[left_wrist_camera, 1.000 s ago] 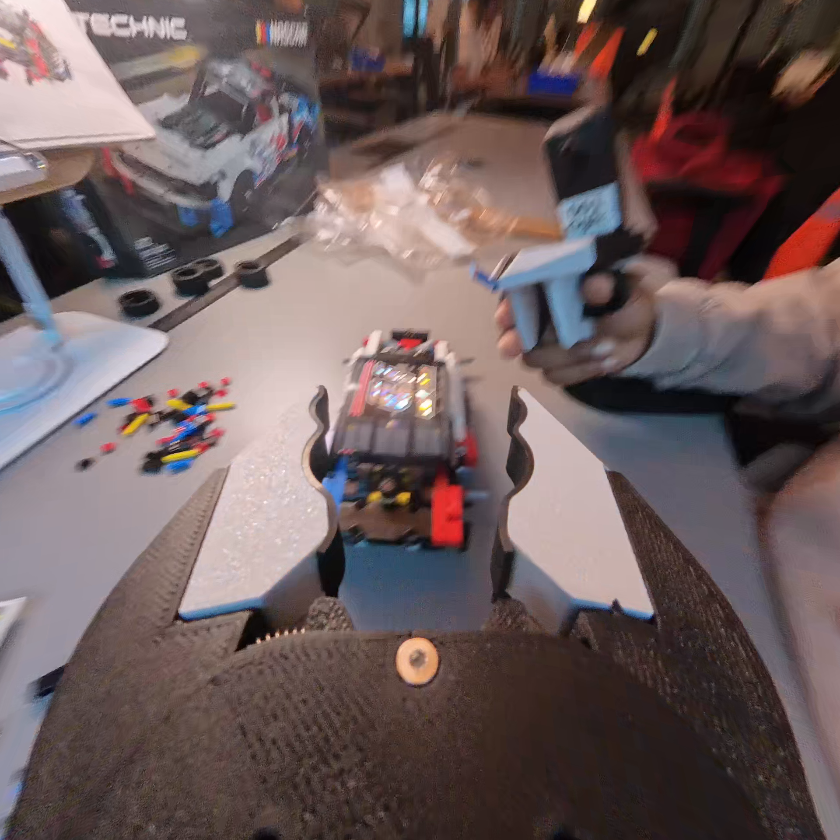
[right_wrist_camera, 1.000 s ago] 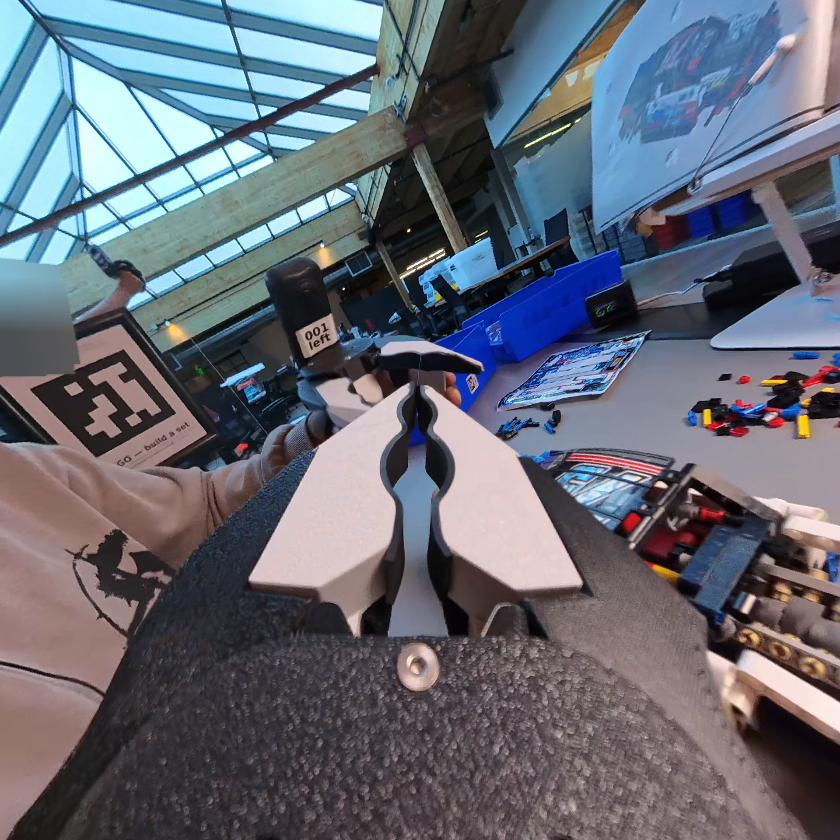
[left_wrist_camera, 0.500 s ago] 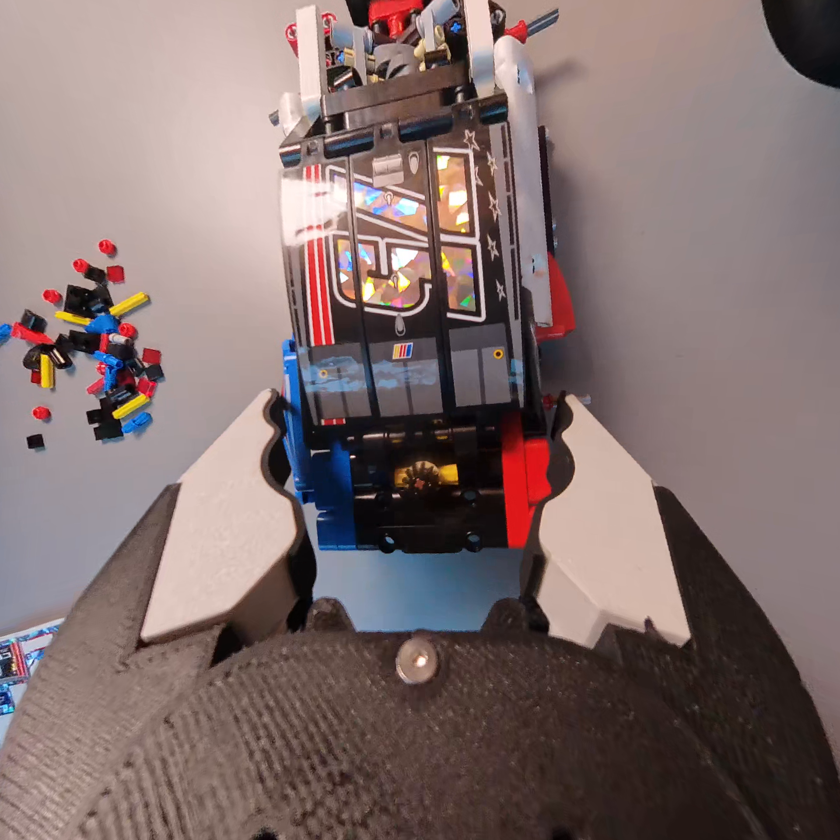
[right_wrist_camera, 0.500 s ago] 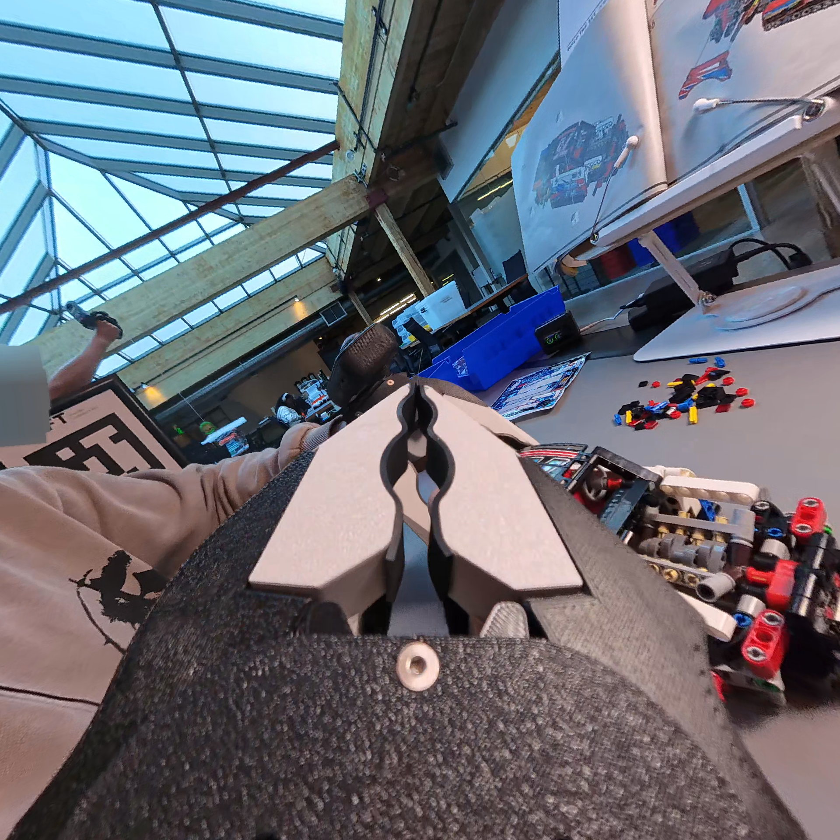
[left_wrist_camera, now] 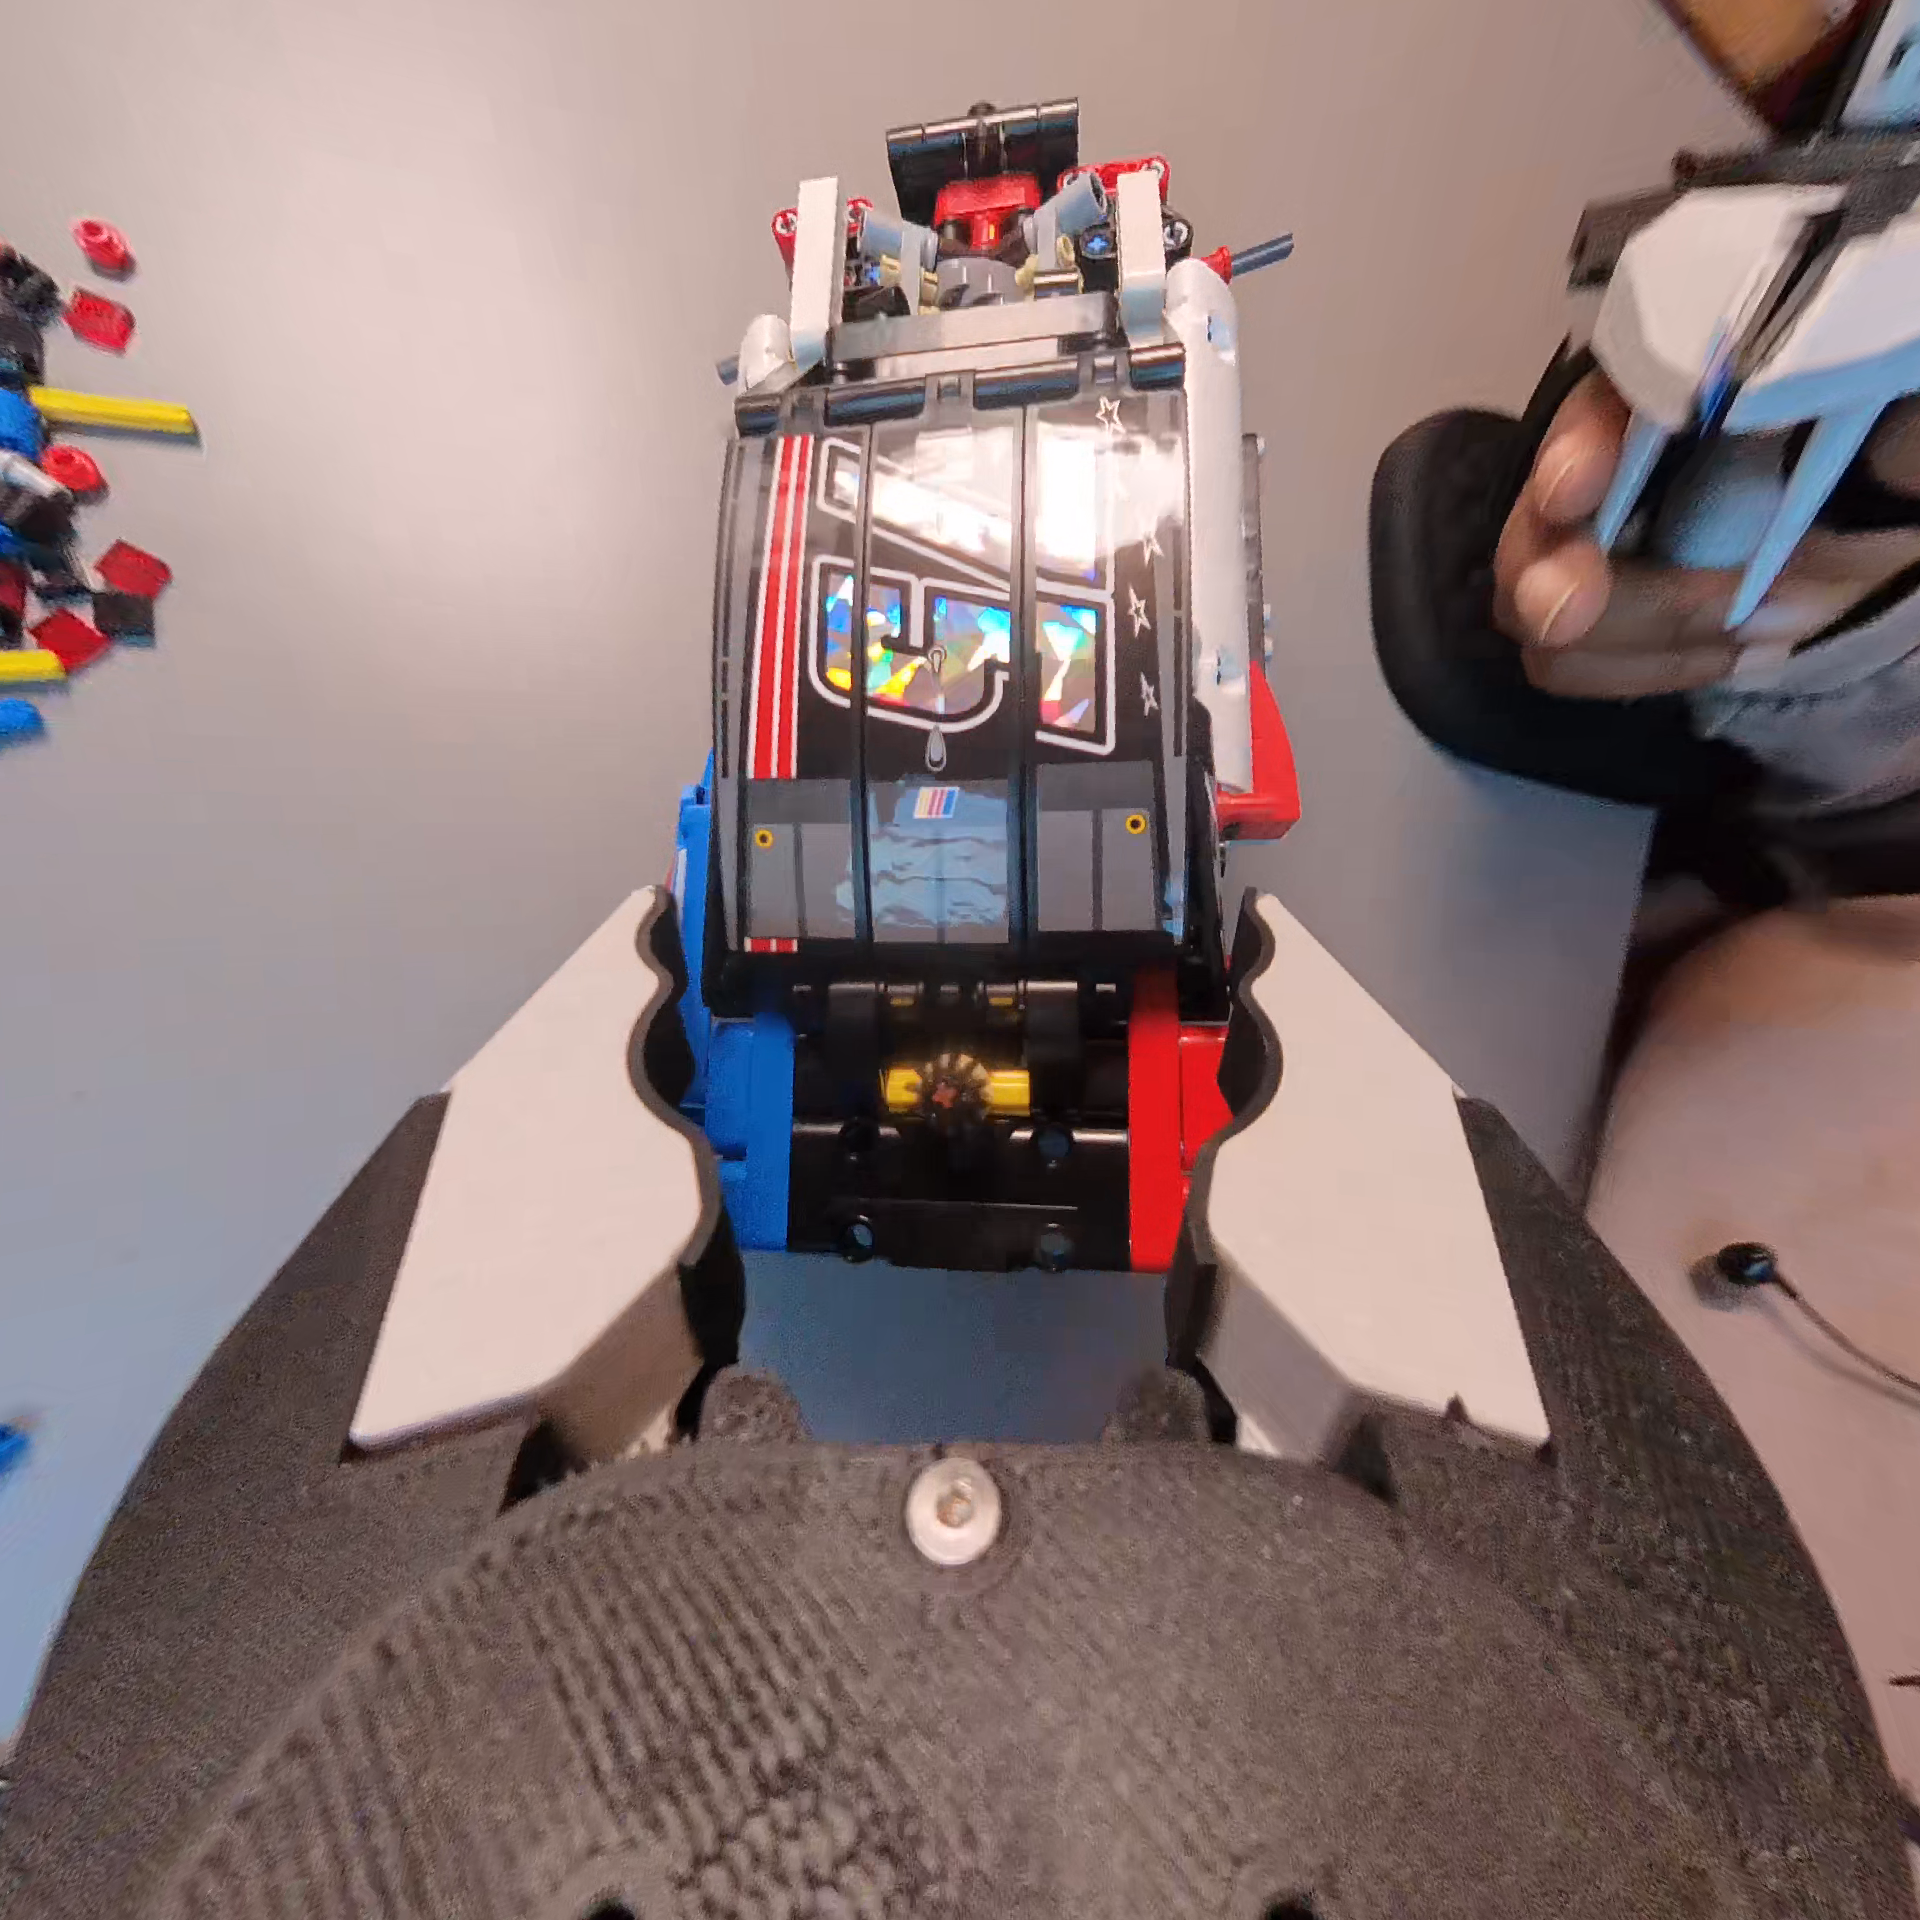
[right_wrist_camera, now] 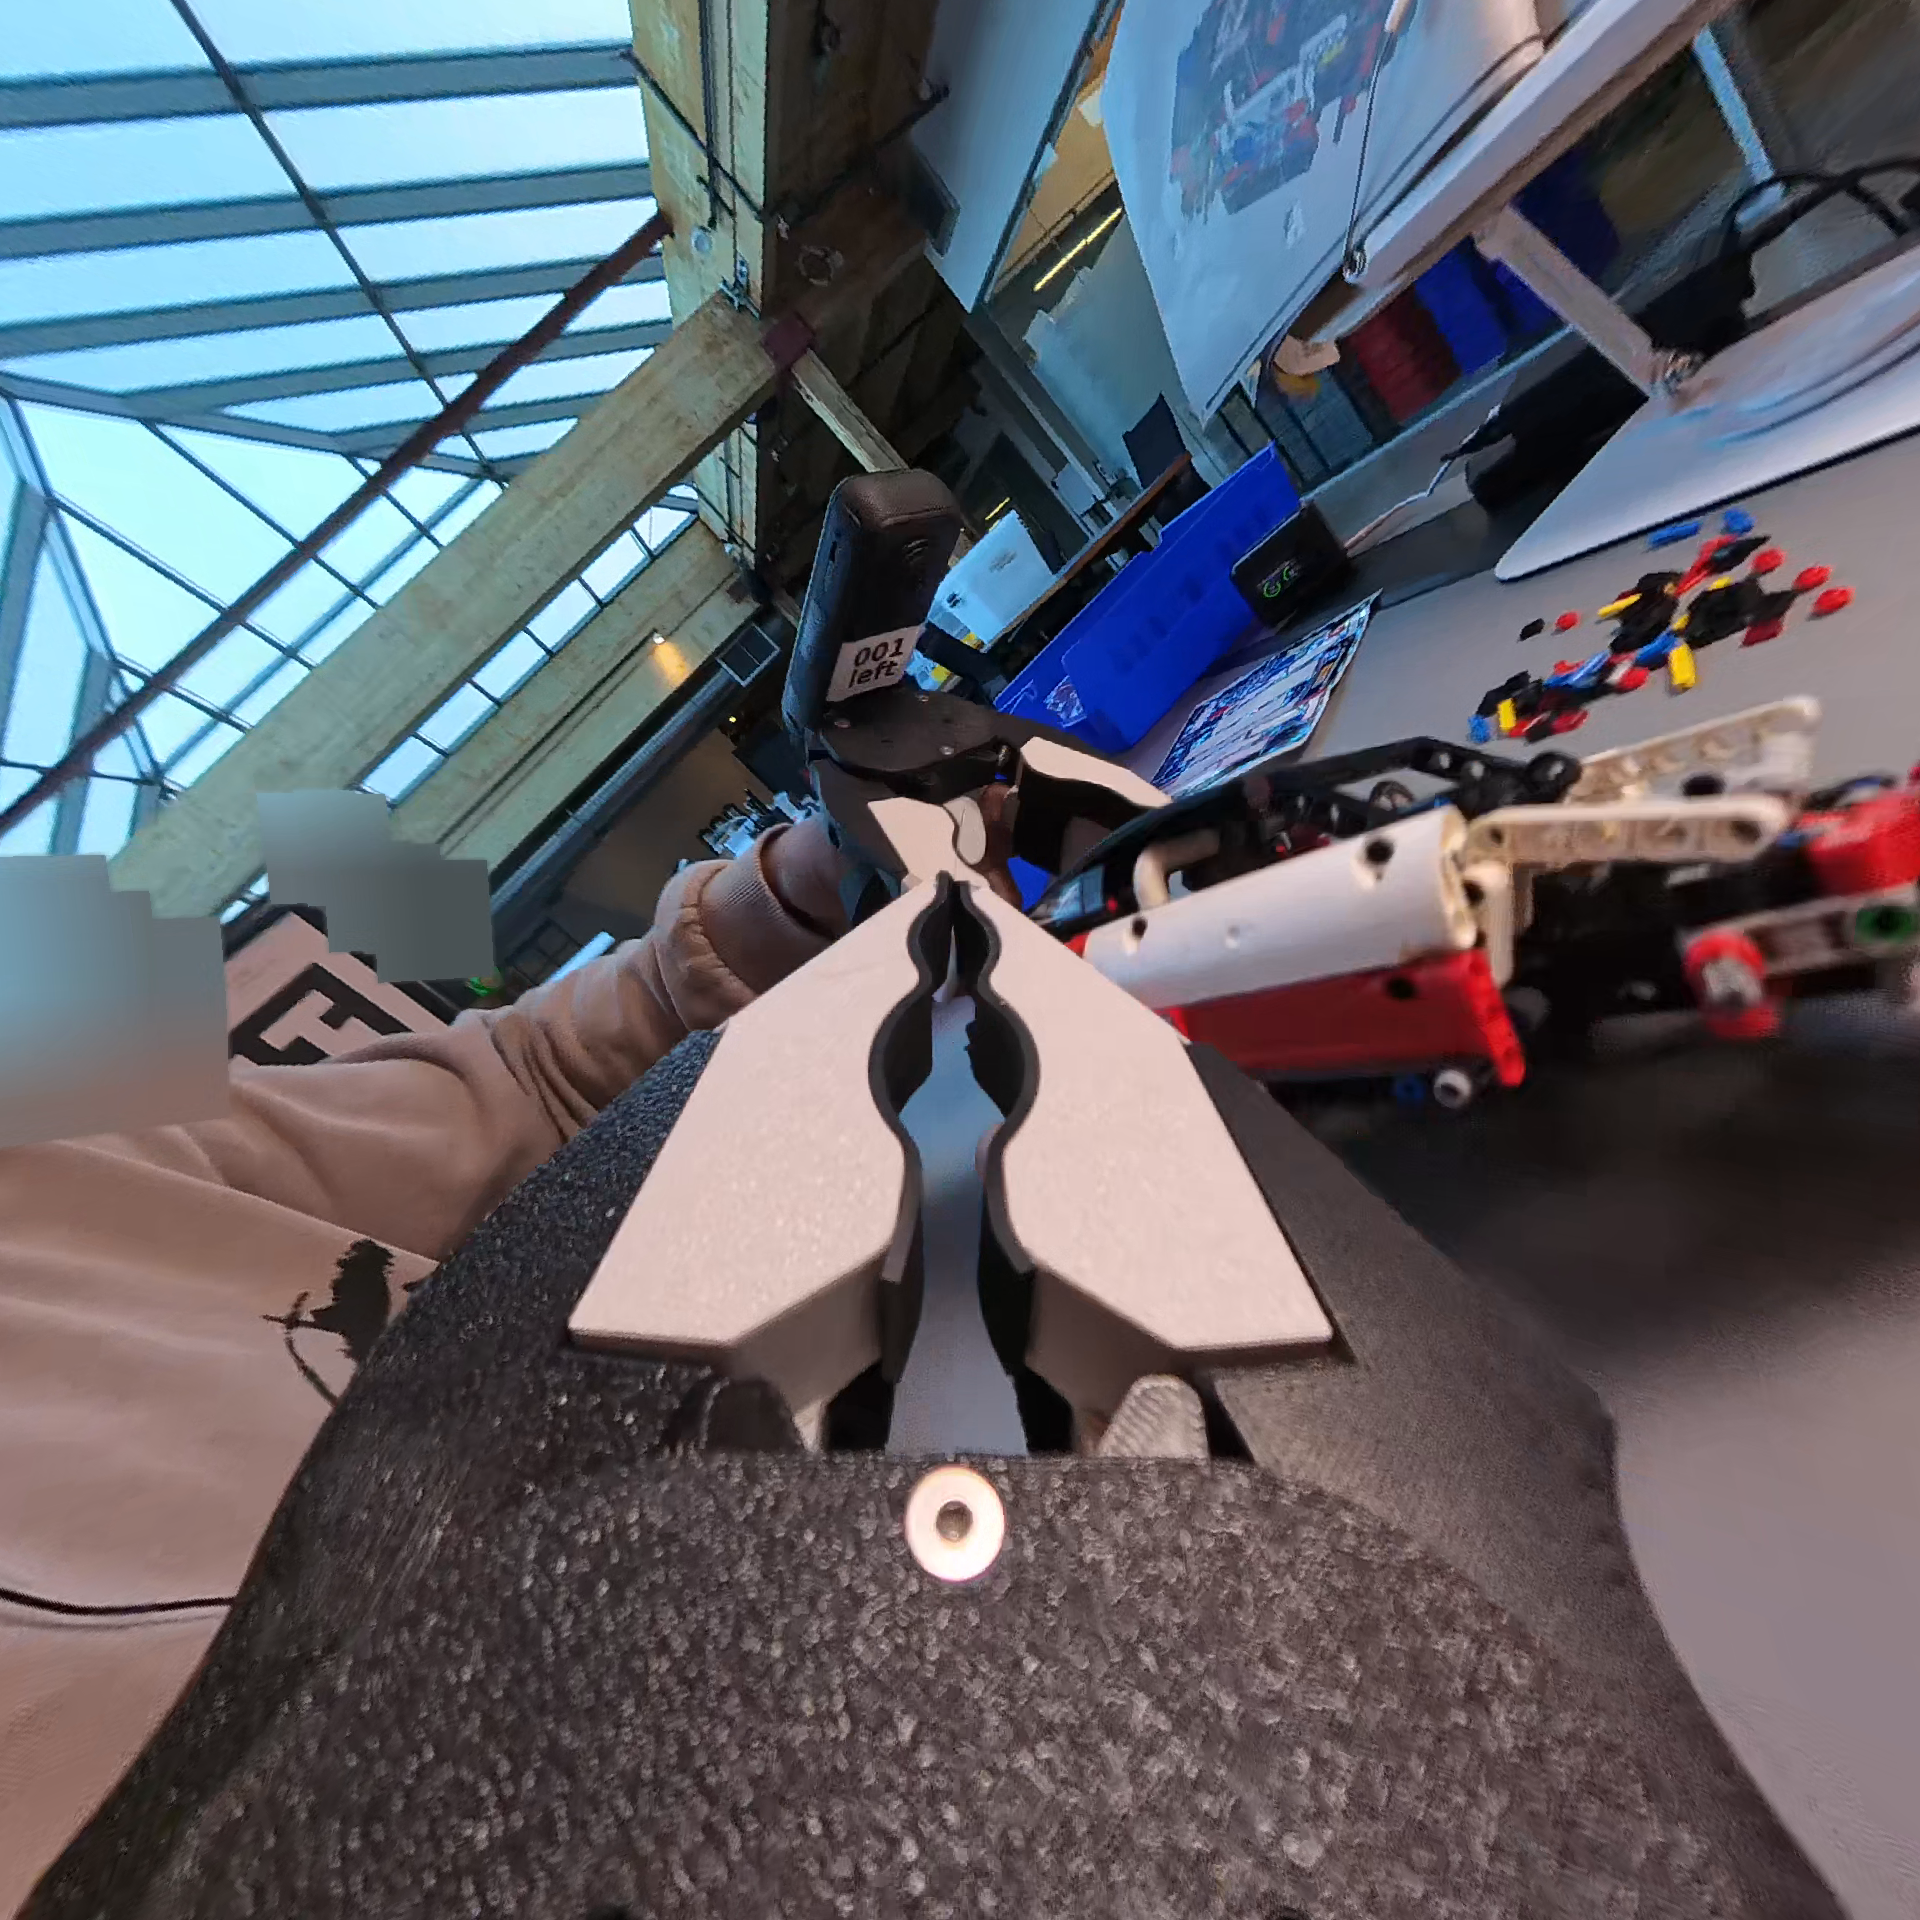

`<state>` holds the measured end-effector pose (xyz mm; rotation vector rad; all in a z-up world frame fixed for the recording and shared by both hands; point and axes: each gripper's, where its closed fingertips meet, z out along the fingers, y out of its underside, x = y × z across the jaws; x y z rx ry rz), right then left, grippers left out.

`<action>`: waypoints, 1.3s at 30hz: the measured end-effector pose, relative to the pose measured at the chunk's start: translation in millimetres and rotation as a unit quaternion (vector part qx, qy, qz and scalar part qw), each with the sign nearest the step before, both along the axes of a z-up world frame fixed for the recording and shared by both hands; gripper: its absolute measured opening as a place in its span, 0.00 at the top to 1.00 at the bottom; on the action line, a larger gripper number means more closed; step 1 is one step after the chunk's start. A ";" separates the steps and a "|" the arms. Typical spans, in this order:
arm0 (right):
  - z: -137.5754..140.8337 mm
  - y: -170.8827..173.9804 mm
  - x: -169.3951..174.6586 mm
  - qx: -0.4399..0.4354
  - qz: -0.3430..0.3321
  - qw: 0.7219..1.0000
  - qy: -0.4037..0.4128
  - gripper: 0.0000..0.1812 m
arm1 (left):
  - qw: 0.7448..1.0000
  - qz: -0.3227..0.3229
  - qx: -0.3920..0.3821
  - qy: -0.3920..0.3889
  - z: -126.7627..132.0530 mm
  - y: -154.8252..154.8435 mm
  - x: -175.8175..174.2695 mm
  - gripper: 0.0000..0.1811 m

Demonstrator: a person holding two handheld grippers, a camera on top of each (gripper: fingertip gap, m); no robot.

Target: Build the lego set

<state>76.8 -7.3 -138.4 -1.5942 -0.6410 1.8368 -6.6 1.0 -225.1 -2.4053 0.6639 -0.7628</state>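
The part-built lego car (left_wrist_camera: pixel 956 623), black roof with red stripes and a shiny sticker, sits on the grey table. My left gripper (left_wrist_camera: pixel 956 1039) straddles its near end, one finger against the blue side and the other against the red side, holding it. The car also shows side-on in the right wrist view (right_wrist_camera: pixel 1299 935). My right gripper (right_wrist_camera: pixel 951 914) is shut with nothing visible between its tips, low beside the car. It appears blurred at the upper right of the left wrist view (left_wrist_camera: pixel 1766 343).
Loose small red, blue, yellow and black pieces (left_wrist_camera: pixel 73 540) lie left of the car, also seen in the right wrist view (right_wrist_camera: pixel 1662 634). A printed sheet (right_wrist_camera: pixel 1268 696), blue bins (right_wrist_camera: pixel 1164 613) and a white stand base (right_wrist_camera: pixel 1766 447) lie beyond. A sleeve (right_wrist_camera: pixel 416 1122) crosses near.
My left gripper came down over the car's near end and its fingers closed in against the blue and red sides. My right gripper stayed shut and shifted alongside the car.
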 end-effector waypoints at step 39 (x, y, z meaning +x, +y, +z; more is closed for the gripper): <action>-48.7 -19.0 -36.4 -0.178 -0.012 0.983 -0.053 1.00 | 0.986 0.070 0.108 -0.105 7.8 -4.6 2.8 0.48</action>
